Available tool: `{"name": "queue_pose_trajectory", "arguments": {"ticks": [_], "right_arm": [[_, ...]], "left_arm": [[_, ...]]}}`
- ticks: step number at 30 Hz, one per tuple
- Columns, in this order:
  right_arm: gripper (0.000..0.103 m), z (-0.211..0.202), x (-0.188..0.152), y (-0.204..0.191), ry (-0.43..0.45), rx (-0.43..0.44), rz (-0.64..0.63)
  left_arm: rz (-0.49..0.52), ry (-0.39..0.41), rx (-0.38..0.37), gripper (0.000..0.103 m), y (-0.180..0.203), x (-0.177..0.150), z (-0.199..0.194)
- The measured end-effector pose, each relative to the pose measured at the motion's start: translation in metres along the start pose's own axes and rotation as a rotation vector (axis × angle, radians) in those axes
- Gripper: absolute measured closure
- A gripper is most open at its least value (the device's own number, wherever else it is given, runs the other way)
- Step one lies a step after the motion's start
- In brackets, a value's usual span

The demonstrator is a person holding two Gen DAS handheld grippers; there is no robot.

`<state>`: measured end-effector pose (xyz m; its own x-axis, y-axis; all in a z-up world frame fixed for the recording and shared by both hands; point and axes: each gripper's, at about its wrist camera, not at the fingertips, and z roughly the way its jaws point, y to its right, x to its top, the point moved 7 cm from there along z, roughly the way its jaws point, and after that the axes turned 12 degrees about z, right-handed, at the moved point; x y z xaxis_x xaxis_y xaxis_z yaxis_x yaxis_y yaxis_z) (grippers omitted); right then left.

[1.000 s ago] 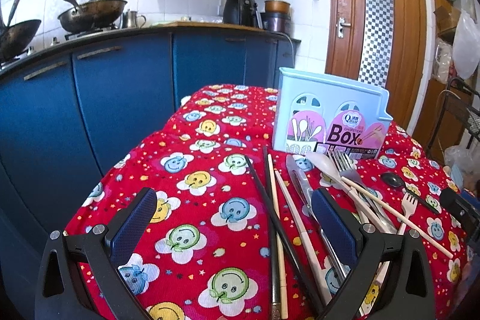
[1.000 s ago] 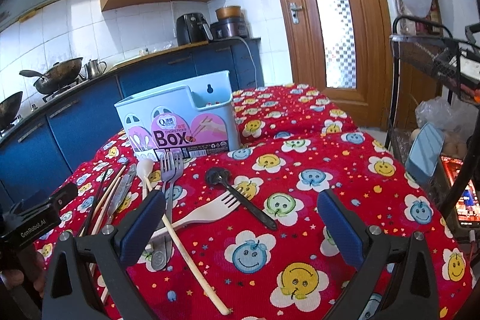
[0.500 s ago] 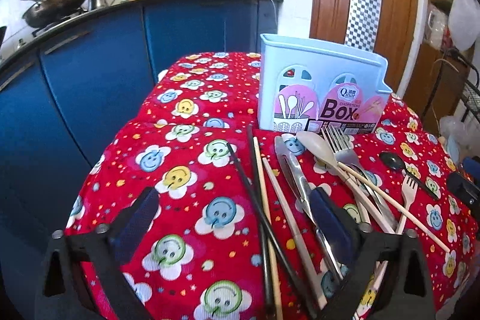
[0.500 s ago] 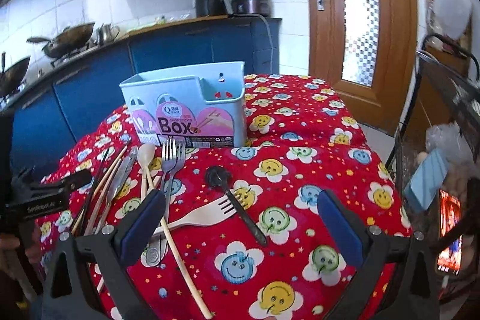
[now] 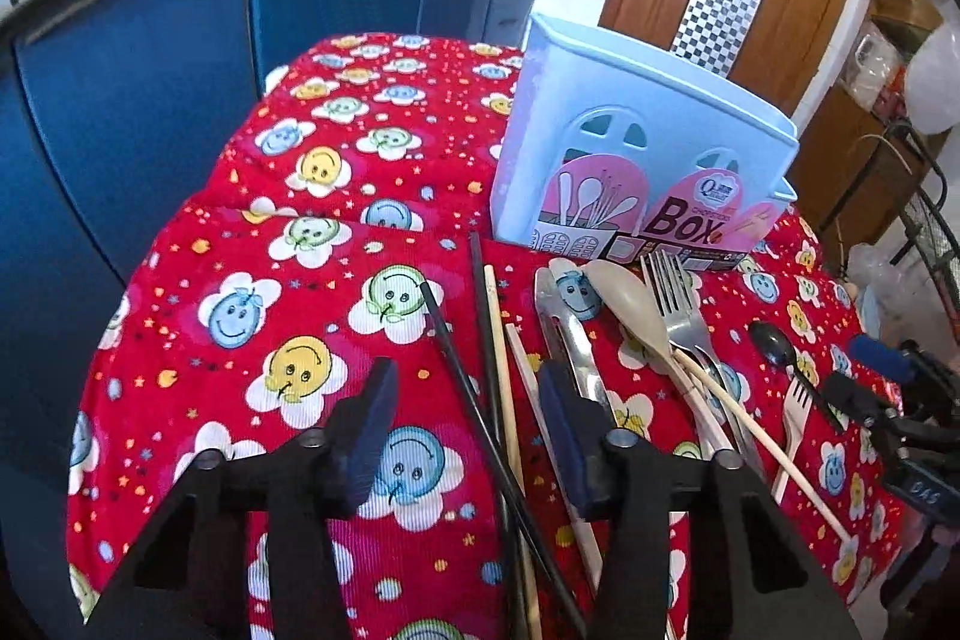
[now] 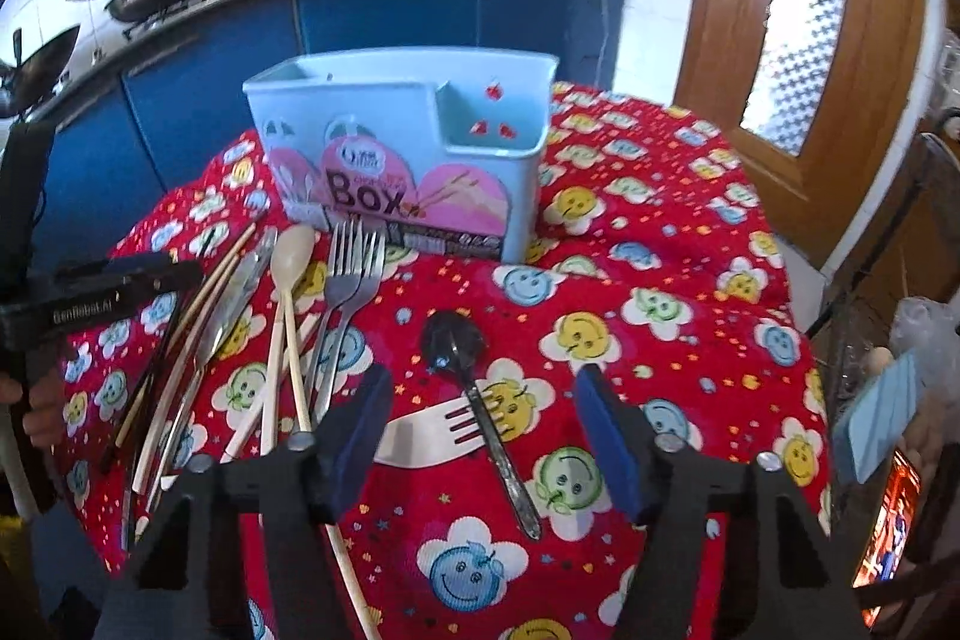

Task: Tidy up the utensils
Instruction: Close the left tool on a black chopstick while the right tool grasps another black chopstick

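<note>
Your left gripper spread astride chopsticks, ready to pinch; right gripper spread over black spoon; box far, waiting.

Table under a red smiley-flower tablecloth. At its far middle stands the light-blue utensil box, upright, open top. In front of it, spread flat on the cloth from my left: black chopsticks, pale wooden chopsticks, steel tongs or a knife (I can't tell which), a beige spoon, two steel forks side by side. Further right, a black spoon lies across the tines of a pale fork, touching it.
</note>
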<state>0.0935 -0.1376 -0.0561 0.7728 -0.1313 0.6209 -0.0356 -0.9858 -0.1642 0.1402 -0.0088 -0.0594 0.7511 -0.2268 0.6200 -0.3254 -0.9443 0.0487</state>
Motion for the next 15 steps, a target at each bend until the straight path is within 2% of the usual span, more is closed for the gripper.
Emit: {"name": "queue_pose_trajectory", "arguments": {"ticks": [4,8,11,15], "right_arm": [[0.05,0.012,-0.003,-0.003,-0.061,0.009,-0.024],[0.051,0.022,0.001,-0.002,-0.092,0.002,-0.037],[0.053,0.031,0.004,-0.002,-0.122,0.006,-0.036],[0.061,0.042,0.006,-0.003,-0.161,0.01,-0.041]], "left_arm": [[-0.038,-0.022,-0.035,0.068,-0.006,0.001,0.008],[-0.051,-0.041,-0.055,0.073,-0.009,0.003,0.016],[-0.034,-0.049,-0.048,0.075,-0.011,0.008,0.02],[-0.026,-0.079,-0.052,0.075,-0.014,0.012,0.024]]}}
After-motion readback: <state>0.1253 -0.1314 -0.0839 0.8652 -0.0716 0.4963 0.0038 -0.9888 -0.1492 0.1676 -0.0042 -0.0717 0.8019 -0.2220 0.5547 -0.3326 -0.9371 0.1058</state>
